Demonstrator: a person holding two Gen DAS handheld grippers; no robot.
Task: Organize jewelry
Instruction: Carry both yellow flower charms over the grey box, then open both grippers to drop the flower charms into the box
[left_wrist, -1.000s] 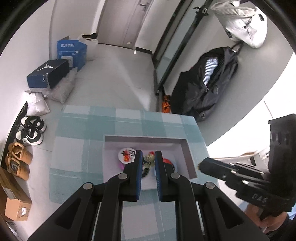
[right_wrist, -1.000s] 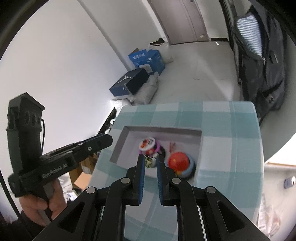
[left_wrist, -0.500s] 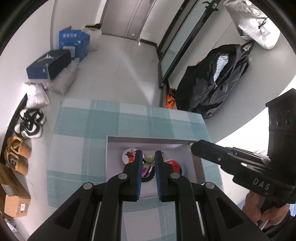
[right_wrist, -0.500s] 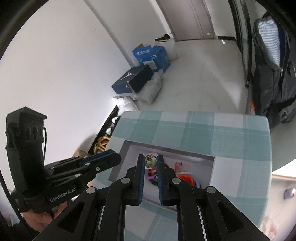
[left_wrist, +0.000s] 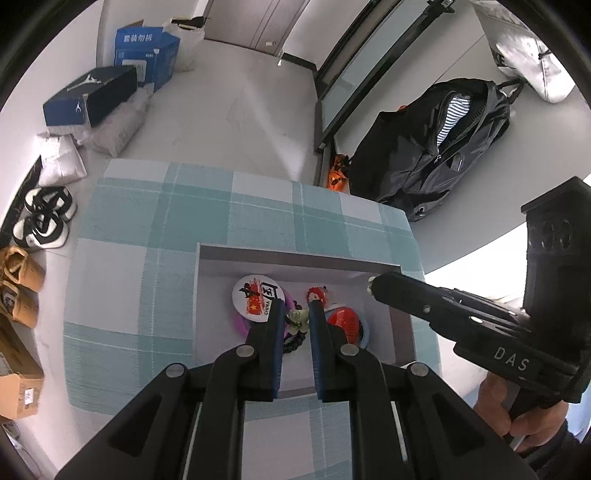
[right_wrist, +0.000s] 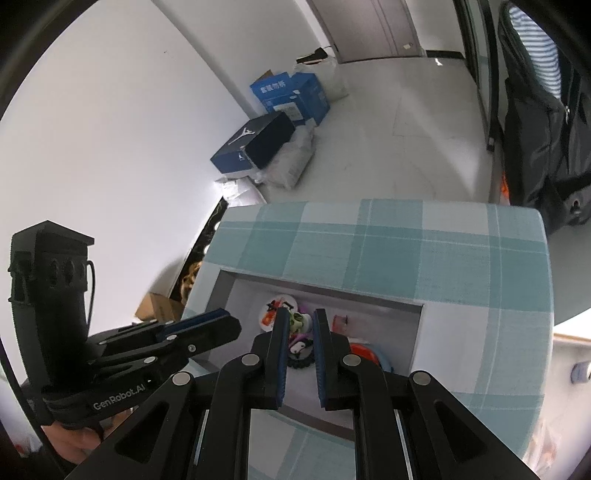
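A grey open box (left_wrist: 295, 260) sits on the teal checked table (left_wrist: 147, 295). Inside lie a round white badge (left_wrist: 256, 295), a purple ring, a green flower piece (left_wrist: 299, 319), a black bead bracelet (left_wrist: 293, 345), a small red charm (left_wrist: 317, 294) and a red disc (left_wrist: 343, 321). My left gripper (left_wrist: 296, 314) hovers above the box, fingers slightly apart and empty. My right gripper (right_wrist: 300, 321) also hovers above the box (right_wrist: 417, 332), slightly apart and empty, over the green flower piece (right_wrist: 295, 319). Each gripper shows in the other's view, at the box's side.
Beyond the table's far edge is floor with blue boxes (left_wrist: 144, 55), a shoe box (left_wrist: 92, 96), shoes (left_wrist: 44, 218) at left and a black backpack (left_wrist: 439, 155) at right. A white wall (right_wrist: 110, 147) stands left of the table.
Both grippers have risen and pulled back from the box, so more of the table shows. Both stayed narrowly apart and empty. The jewelry in the box has not moved.
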